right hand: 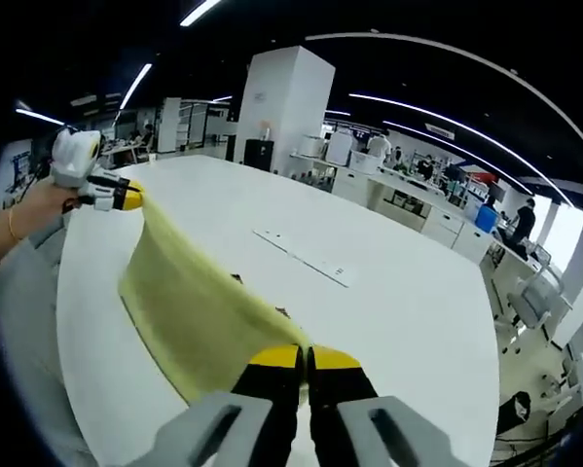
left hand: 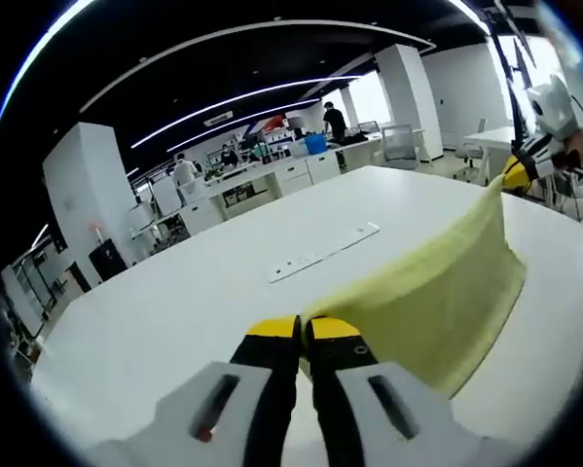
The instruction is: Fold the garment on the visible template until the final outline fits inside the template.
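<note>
left gripper (left hand: 302,331): jaws pressed together, pinching one end of the yellow garment (left hand: 437,297) right at its tips.
right gripper (right hand: 304,358): jaws likewise closed on the other end of the cloth.
garment position: raised above the white table (left hand: 174,311), stretched as a band from one claw straight across to the other.
long axis: runs claw to claw; lower edge sags toward the tabletop.
nearer hand: neither, each holds its own end.
template: none can be made out on the table; power strip (left hand: 322,253) lies beyond the cloth.

Bright, even ceiling strip lights (left hand: 223,102), window (left hand: 549,53) glare, strong fisheye bending, far background perhaps slightly soft
</note>
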`<state>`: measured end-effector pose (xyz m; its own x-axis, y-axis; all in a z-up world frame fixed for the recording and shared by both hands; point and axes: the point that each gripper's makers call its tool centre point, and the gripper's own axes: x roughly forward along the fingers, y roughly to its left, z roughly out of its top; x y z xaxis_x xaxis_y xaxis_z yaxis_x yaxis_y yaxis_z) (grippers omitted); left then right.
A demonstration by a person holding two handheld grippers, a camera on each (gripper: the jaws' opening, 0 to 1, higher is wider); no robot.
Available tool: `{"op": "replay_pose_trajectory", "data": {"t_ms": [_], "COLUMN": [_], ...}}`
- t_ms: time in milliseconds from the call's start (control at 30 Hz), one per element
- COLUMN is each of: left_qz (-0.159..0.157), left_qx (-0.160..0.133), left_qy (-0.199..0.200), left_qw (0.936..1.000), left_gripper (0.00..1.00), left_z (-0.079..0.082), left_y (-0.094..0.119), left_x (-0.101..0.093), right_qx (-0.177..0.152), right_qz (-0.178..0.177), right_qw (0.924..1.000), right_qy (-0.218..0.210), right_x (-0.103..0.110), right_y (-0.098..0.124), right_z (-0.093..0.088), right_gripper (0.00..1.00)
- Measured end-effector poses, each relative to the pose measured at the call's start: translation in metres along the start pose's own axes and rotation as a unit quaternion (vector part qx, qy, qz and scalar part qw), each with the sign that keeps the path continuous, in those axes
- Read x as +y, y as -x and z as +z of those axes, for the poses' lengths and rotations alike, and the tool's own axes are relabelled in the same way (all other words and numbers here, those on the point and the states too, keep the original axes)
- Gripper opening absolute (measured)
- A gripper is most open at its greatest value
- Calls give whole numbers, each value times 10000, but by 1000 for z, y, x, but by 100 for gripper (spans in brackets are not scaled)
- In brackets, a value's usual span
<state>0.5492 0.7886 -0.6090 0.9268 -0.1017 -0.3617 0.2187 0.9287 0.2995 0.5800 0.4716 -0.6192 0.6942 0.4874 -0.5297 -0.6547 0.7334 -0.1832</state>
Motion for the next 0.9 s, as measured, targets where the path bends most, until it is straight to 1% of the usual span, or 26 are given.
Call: {"op": "replay_pose_trajectory", "data": {"t_ms": [33, 133, 167, 200, 267, 367, 467, 533, 567, 600, 633, 700, 767, 900], "left_qz": [19, 39, 11, -9, -1, -30, -61, -76, -82, -75, -61, -46, 0, 51], "left_qx": [-6, -12, -24, -31, 54, 73, 102, 175, 236, 229, 227, 254, 288, 318], "left_qy": [-24, 2, 146, 298, 233, 238, 229, 190, 230, 234, 246, 290, 238, 305], "left_qw": [10000, 10000, 9999, 9995, 9997, 9997, 9997, 9996, 9994, 9994, 9994, 9992, 9993, 9990], "left_gripper": [0, 0, 0, 0, 0, 0, 0, 0, 0, 0, 0, 0, 0, 0], "left_z": [-1, -5, -7, -9, -17, -26, -38, -48, -52, -55, -57, -62, -68, -81], "left_y": [-6, -22, -26, -29, -38, -50, -69, -79, -82, -85, -88, -93, -100, -115], "left_x": [0, 3, 3, 3, 5, 5, 4, 3, 3, 3, 3, 2, 1, -1], "right_qx": [12, 77, 144, 141, 157, 206, 271, 357, 369, 385, 486, 582, 683, 806], "right_qz": [-68, -79, -21, -10, 56, 118, 171, 209, 215, 215, 248, 235, 240, 229], "right_qw": [10000, 9999, 9998, 9997, 9996, 9992, 9989, 9984, 9984, 9983, 9977, 9970, 9961, 9952], "right_qy": [-32, -45, -121, -188, -227, -315, -351, -375, -374, -387, -414, -450, -502, -509], "right_x": [-4, -8, -8, -9, -10, -13, -16, -20, -21, -21, -21, -22, -23, -26], "right_y": [-5, -16, -19, -23, -31, -44, -59, -74, -78, -83, -89, -99, -108, -122], "right_z": [0, -3, -6, -7, -10, -16, -22, -28, -30, -32, -37, -45, -53, -63], "right_gripper": [0, 0, 0, 0, 0, 0, 0, 0, 0, 0, 0, 0, 0, 0]}}
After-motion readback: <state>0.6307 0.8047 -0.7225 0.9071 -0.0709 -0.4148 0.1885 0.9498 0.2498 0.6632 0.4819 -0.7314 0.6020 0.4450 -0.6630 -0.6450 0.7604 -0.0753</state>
